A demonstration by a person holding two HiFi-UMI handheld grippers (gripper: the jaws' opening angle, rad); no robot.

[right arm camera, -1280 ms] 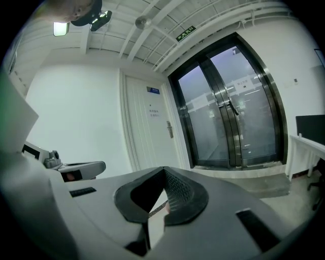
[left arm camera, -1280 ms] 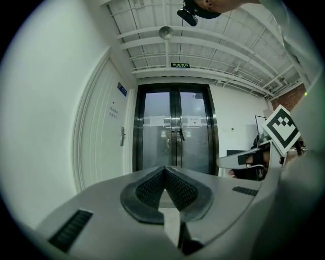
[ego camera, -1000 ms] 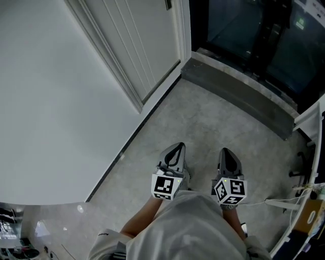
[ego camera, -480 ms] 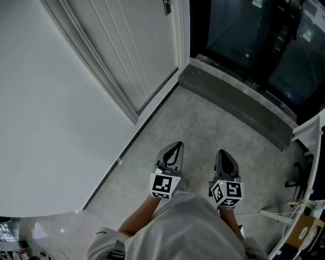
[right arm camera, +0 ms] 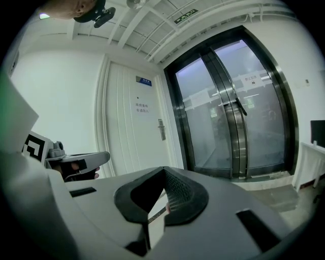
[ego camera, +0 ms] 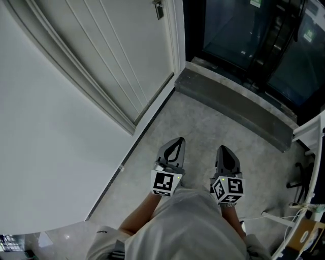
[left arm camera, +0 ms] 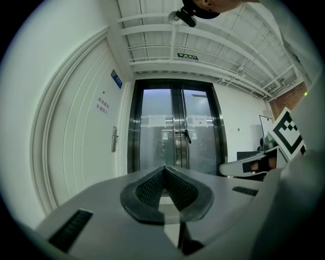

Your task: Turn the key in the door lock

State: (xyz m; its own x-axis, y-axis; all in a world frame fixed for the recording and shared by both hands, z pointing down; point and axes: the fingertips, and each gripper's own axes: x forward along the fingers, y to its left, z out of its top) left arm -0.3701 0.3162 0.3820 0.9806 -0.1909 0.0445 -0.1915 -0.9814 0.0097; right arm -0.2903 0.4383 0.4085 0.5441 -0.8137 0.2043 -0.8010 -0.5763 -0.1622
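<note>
Where it sits on the white door, the lock looks slim, metallic.

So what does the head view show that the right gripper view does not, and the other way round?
Only the head view: the marker cube on the right hand-held gripper and the person's forearm. Only the right gripper view: the blue sign atop the white door, the ceiling beams, the slanted handle on the glass doors. Both: the white door, its lock plate, the glass doors, the left hand-held gripper.
</note>
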